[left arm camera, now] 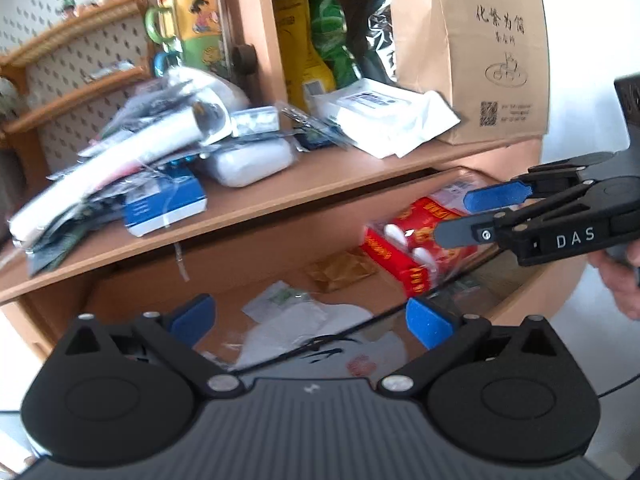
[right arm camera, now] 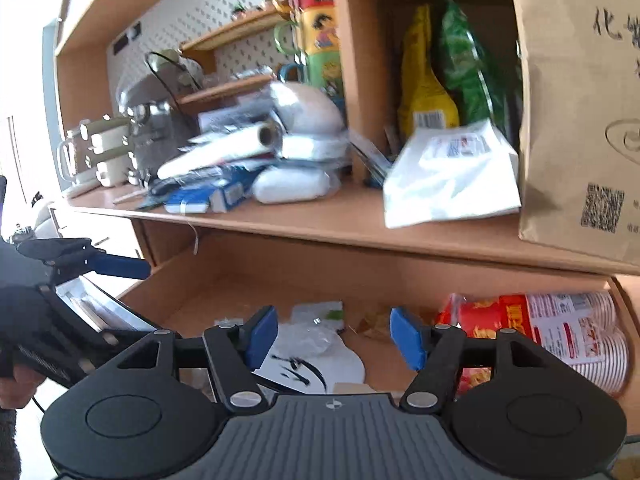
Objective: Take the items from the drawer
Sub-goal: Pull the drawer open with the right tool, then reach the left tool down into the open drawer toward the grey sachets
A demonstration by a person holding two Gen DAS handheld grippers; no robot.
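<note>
Open wooden drawer (right arm camera: 224,276) holds red packet (right arm camera: 492,320), white papers (right arm camera: 316,356).

Bright daylight fills both views, blown out to white at the left edge of the right wrist view and at the right edge of the left wrist view. Motion blur smears the pile (left arm camera: 132,152) on the shelf (right arm camera: 360,232). Fisheye bends the shelf into a curve. The drawer (right arm camera: 240,280) beneath the shelf lies in soft shade

Wooden shelf (right arm camera: 360,236): paper bag (right arm camera: 580,120), white pouch (right arm camera: 452,176), blue box (left arm camera: 164,204), clutter pile.
</note>
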